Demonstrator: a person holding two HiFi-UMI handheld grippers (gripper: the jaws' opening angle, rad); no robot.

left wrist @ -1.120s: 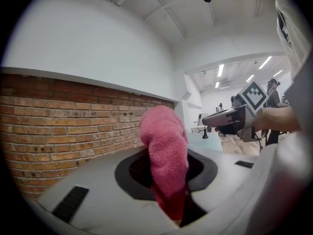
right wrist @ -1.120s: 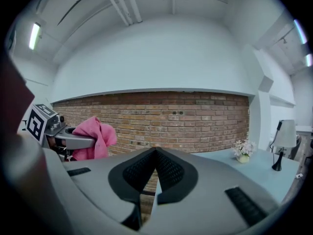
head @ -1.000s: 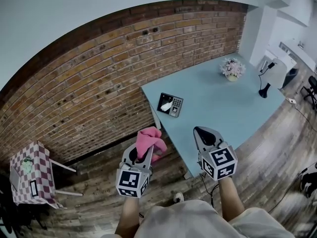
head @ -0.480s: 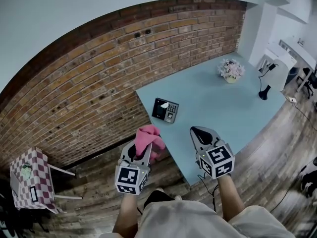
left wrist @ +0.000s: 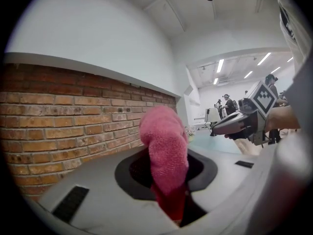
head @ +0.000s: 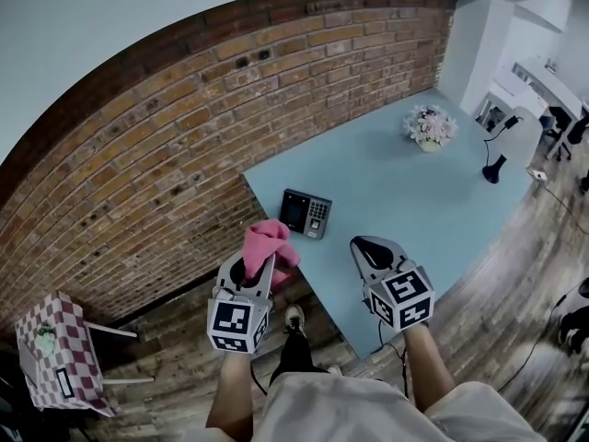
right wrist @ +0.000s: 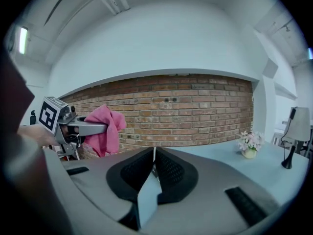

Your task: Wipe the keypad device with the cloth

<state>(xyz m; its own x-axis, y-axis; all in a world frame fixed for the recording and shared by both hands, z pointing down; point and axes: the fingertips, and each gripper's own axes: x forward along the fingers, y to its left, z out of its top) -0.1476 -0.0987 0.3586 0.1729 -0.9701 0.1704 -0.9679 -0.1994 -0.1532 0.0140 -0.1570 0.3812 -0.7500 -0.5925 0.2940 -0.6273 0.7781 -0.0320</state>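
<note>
The keypad device (head: 306, 213), black with a grey key panel, lies near the left corner of the light blue table (head: 414, 191). My left gripper (head: 260, 263) is shut on a bunched pink cloth (head: 267, 244), held just short of the table's near edge and close to the device. In the left gripper view the cloth (left wrist: 164, 146) stands up between the jaws and hides the device. My right gripper (head: 368, 244) hovers over the table's near edge, right of the device. Its jaws have just been opening; a narrow gap (right wrist: 154, 151) shows, with nothing in it.
A brick wall (head: 166, 145) runs behind the table's left side. A small pot of flowers (head: 428, 125) and a black desk lamp (head: 494, 168) stand at the table's far end. A checked side table (head: 55, 353) sits far left on the wooden floor.
Both grippers have moved forward to the table, so the keypad device now lies much nearer to them. The left gripper still holds the pink cloth.
</note>
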